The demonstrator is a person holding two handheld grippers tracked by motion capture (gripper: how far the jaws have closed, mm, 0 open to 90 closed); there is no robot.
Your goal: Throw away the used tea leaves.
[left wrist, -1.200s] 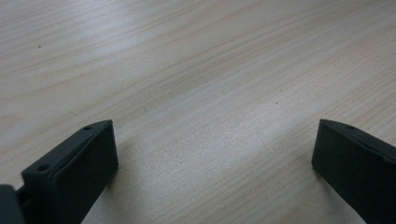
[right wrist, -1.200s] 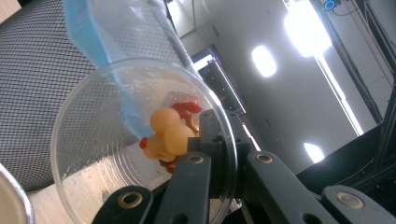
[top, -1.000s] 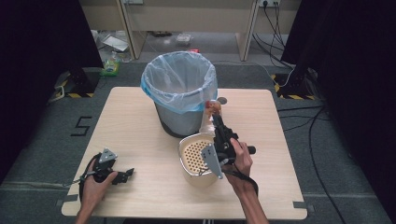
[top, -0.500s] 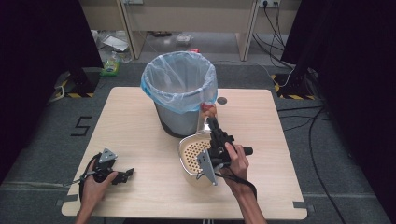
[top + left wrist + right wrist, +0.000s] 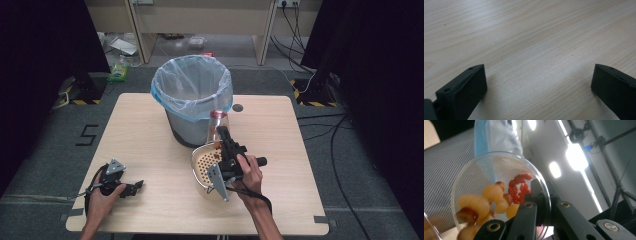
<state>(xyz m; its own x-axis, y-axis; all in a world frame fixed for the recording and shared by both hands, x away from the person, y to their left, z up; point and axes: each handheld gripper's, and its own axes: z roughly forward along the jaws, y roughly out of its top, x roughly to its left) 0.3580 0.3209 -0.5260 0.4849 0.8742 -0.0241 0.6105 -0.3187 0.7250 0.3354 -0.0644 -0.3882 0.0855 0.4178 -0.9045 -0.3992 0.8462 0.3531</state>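
Wooden table [image 5: 150, 130]; clear cup [image 5: 499, 195] of red, yellow fruit

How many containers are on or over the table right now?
3: the lined bin at the table's far middle, the perforated basket in front of it, and the clear cup held in the right gripper above the basket.

Cup [image 5: 499, 195] bottom cut off by frame edge, nearest fruit [image 5: 471, 207] blurred; strainer [image 5: 204, 162] partly hidden behind right gripper [image 5: 220, 131].
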